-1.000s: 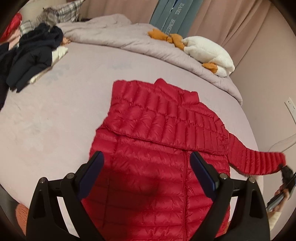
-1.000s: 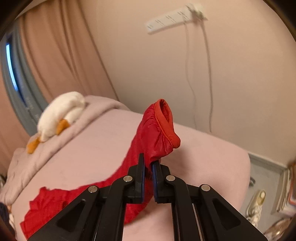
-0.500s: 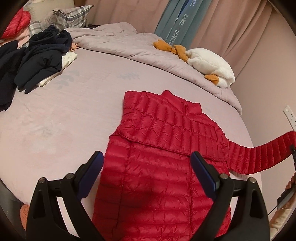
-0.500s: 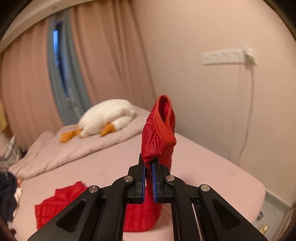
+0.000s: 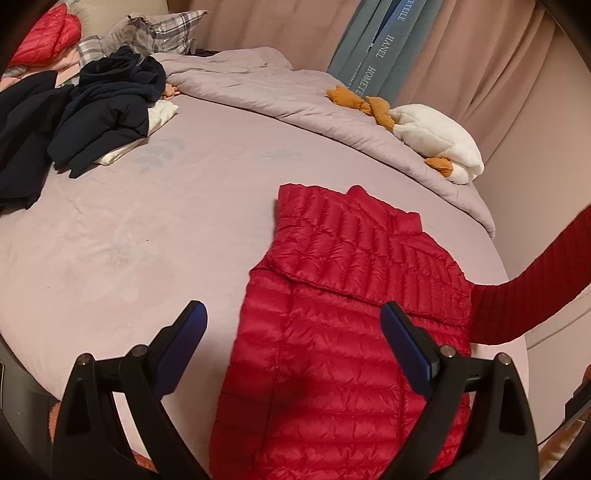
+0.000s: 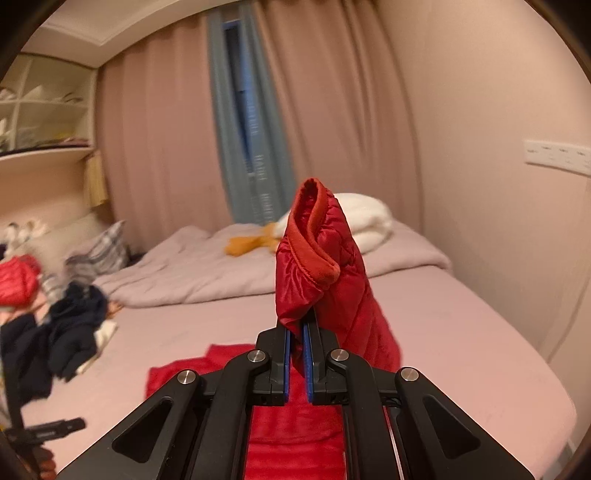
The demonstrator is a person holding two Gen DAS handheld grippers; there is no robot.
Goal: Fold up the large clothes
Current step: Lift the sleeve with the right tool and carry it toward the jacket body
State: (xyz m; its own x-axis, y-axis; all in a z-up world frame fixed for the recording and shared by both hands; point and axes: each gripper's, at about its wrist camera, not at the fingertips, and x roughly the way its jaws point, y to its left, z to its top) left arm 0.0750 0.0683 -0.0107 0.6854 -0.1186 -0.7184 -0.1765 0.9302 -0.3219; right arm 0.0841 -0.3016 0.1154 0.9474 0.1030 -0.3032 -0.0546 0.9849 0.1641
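A red quilted down jacket (image 5: 343, 332) lies flat on the pinkish bed sheet (image 5: 147, 236), its left sleeve folded across the chest. Its other sleeve (image 5: 535, 288) rises off the bed toward the right edge of the left wrist view. My right gripper (image 6: 298, 332) is shut on that sleeve near its cuff (image 6: 314, 243), which stands up above the blue pads. My left gripper (image 5: 291, 332) hovers open over the jacket's lower body with nothing between its fingers.
A dark navy clothes pile (image 5: 85, 110) lies at the bed's left, with another red garment (image 5: 44, 37) and a plaid pillow (image 5: 162, 29) behind. A rumpled grey duvet (image 5: 280, 96) and a white plush goose (image 5: 432, 136) sit at the far side. A wall power strip (image 6: 554, 155) hangs at right.
The right gripper lifted the sleeve up off the bed and swung round to face the curtains and window. The left gripper drifted slightly, so the jacket sits further right in its view.
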